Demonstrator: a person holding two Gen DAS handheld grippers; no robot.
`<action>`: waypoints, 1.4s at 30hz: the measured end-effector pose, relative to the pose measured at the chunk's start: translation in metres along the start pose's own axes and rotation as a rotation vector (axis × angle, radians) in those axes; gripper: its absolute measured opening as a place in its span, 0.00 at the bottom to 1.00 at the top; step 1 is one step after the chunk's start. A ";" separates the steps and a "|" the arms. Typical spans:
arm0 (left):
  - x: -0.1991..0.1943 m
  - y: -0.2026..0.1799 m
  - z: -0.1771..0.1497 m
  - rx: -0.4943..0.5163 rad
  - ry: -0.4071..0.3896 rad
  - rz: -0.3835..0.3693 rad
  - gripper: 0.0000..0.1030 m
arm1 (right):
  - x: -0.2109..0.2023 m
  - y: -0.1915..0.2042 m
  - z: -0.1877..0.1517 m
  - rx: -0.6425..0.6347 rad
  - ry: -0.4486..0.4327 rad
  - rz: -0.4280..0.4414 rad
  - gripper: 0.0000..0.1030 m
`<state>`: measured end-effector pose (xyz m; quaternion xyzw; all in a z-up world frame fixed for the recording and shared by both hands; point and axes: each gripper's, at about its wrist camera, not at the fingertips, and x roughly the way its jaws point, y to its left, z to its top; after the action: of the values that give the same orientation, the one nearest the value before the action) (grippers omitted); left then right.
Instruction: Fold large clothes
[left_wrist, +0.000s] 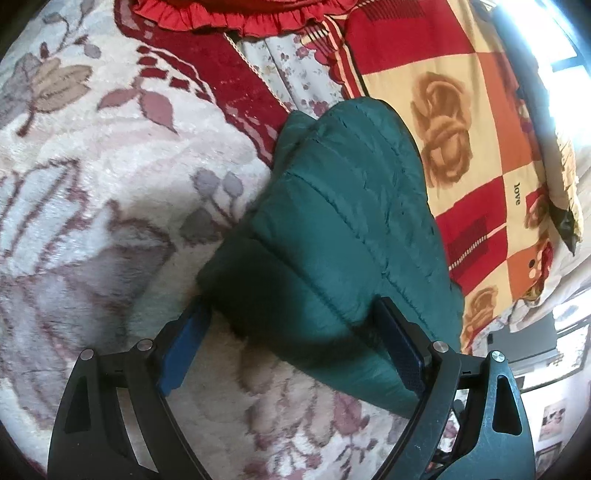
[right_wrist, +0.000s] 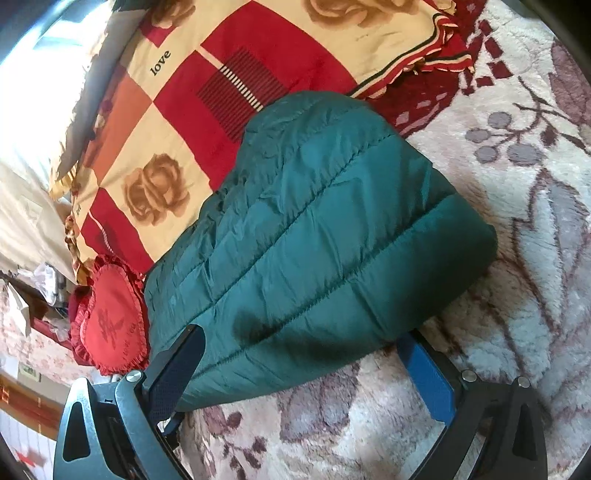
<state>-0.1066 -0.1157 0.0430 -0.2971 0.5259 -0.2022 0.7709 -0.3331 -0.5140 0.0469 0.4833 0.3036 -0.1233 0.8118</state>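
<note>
A dark green quilted puffer jacket (left_wrist: 343, 221) lies folded in a thick bundle on a pale floral blanket (left_wrist: 110, 184); it also shows in the right wrist view (right_wrist: 314, 229). My left gripper (left_wrist: 291, 343) is open, its jaws standing on either side of the bundle's near edge. My right gripper (right_wrist: 303, 373) is open too, its jaws wide around the bundle's near edge from the other end. The blue fingertips (right_wrist: 424, 376) rest low by the blanket.
A red and cream checked pillow (left_wrist: 480, 147) with roses lies behind the jacket, also seen in the right wrist view (right_wrist: 207, 110). A red heart-shaped frilled cushion (right_wrist: 110, 325) sits at the bed's edge. A red frilled cushion (left_wrist: 229, 18) lies at the top.
</note>
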 end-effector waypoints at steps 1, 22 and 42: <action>0.001 -0.001 0.000 0.001 -0.005 -0.001 0.87 | 0.001 0.000 0.001 0.000 -0.004 0.004 1.00; 0.019 -0.017 0.015 -0.053 -0.043 0.006 0.97 | 0.029 0.008 0.026 0.004 -0.044 0.018 1.00; 0.017 -0.033 0.021 0.034 -0.085 -0.033 0.56 | 0.034 0.039 0.036 -0.147 -0.044 -0.110 0.53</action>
<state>-0.0802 -0.1460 0.0591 -0.3007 0.4841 -0.2111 0.7941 -0.2740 -0.5220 0.0662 0.4024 0.3201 -0.1556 0.8434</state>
